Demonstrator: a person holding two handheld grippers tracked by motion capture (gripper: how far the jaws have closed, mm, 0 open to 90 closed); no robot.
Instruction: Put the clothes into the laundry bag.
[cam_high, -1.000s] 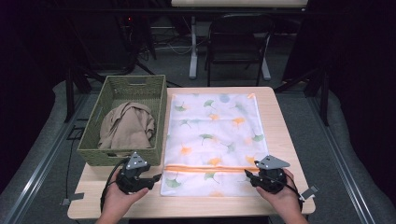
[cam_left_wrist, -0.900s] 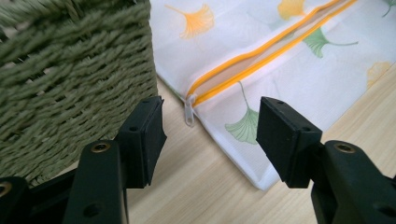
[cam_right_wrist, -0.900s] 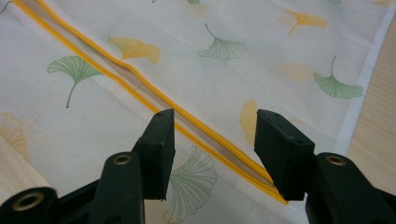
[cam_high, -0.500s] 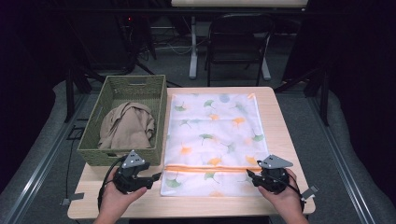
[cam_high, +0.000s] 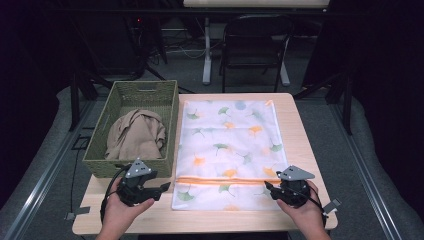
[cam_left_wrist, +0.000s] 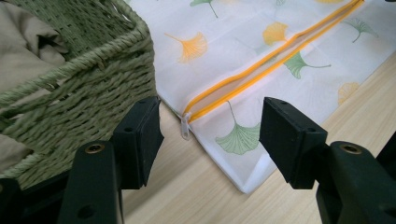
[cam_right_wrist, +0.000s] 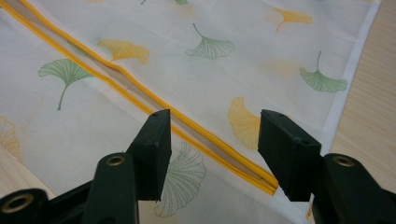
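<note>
bag (cam_high: 227, 145) flat, frame centre, zip (cam_high: 220, 180) near lower edge | left gripper (cam_high: 161, 189) lower left, jaws spread, at zip pull (cam_left_wrist: 186, 127) | right gripper (cam_high: 268, 188) lower right, jaws spread over zip end | basket (cam_high: 111, 107) left, cloth (cam_high: 136, 135) inside

Overhead view; two close gripper views

Laundry bag (cam_high: 227, 145): thin, semi-sheer white mesh cloth, matt, printed with leaves; orange zip tape (cam_left_wrist: 261, 70) with pale translucent plastic pull (cam_left_wrist: 186, 127). Basket (cam_high: 165, 107): coarse green woven cord, rough. Garment (cam_high: 136, 135): soft matt beige cloth. Table (cam_high: 295, 120): smooth pale wood. Gripper jaws were matt black plastic.
</note>
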